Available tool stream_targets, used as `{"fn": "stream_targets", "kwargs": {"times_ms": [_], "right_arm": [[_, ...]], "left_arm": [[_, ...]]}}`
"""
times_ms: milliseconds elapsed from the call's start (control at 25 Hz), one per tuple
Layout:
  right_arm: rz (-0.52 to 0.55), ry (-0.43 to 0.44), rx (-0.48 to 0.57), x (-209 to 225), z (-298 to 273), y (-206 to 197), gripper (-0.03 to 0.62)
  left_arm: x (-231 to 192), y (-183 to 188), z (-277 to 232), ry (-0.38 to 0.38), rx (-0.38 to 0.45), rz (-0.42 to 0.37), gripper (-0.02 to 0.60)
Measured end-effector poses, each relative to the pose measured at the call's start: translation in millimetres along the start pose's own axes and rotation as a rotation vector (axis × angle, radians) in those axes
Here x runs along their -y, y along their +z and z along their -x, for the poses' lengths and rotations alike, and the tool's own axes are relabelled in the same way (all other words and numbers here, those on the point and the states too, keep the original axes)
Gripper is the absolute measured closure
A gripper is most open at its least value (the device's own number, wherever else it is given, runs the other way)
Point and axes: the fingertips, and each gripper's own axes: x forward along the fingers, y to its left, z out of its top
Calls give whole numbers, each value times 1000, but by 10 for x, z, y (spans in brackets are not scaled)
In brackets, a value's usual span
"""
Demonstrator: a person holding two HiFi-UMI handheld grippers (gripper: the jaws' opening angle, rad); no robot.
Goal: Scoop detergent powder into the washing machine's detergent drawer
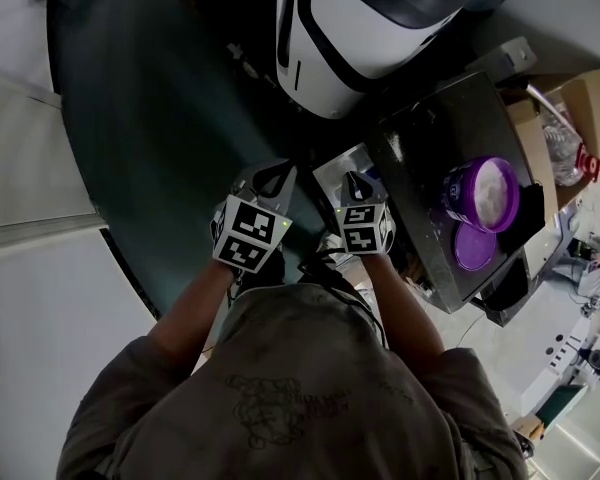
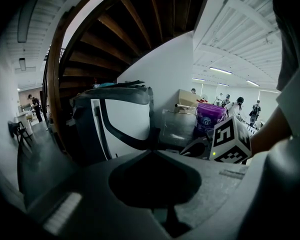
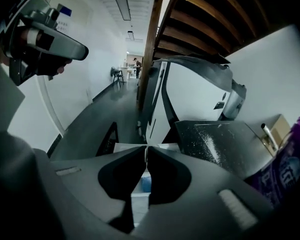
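Left gripper (image 2: 151, 151) jaws together, right gripper (image 3: 146, 148) seemingly likewise, purple detergent tub (image 1: 480, 194) uncapped.

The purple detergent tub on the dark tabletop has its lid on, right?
No, the lid is off. The head view shows the purple detergent tub open on the dark tabletop, powder visible, its lid lying beside it.

Closed right claw (image 3: 146, 148) above detergent drawer (image 3: 140, 200)

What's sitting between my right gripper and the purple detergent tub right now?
Only bare dark tabletop, dusted with white powder, lies between the right gripper and the purple tub; the head view and right gripper view both show it.
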Motion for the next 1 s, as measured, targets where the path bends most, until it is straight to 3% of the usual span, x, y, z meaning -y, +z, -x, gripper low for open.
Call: {"fn": "stream_targets", "kwargs": {"times_ms": [600,1000], "right_arm": [[181,-183,-29,117,35,58,557],[248,-244,-40,141,147,138,557]], "left_arm": [[-98,-182,52,3,-14,24,581],[-113,-159,80,-6,15,36,581]]}}
